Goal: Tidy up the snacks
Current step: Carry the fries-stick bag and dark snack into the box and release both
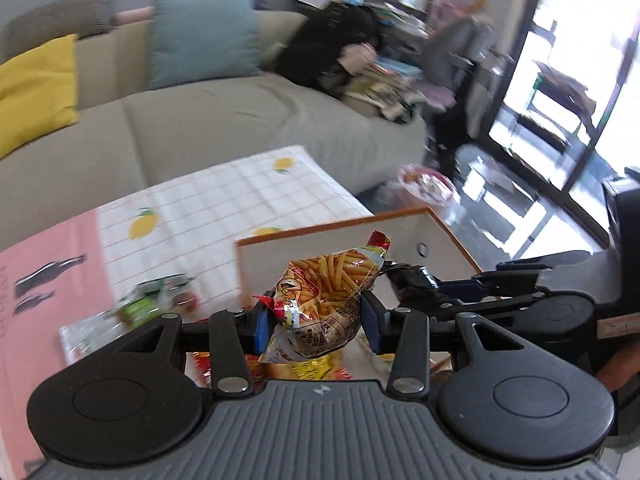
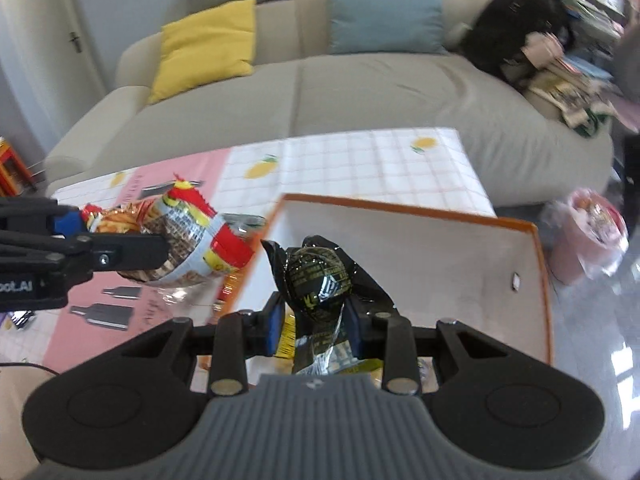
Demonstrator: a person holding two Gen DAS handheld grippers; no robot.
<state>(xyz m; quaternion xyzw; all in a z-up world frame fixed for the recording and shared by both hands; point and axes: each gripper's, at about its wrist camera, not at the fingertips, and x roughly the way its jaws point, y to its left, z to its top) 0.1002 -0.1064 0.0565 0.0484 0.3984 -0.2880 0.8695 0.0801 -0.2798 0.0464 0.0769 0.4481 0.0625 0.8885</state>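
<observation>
Left gripper point(image 1: 316, 316) clamped on a packet of fries-style sticks point(image 1: 328, 292), red-crimped ends, held off the surface just left of and near the box wall. Right gripper point(image 2: 312, 320) clamped on a black foil packet point(image 2: 318, 280) with yellow print, held above the box interior. Box point(image 2: 420, 248): white inside, orange rim, sits at the right end of the surface. More wrappers, red and yellow, show low in the box beneath both grippers; details blurred. A green packet point(image 1: 156, 300) lies on the surface left of the box. Surface cover point(image 2: 360, 164): white grid with lemon print, pink panel to the left. Beige sofa point(image 2: 360, 88) beyond, with yellow and blue cushions.
</observation>
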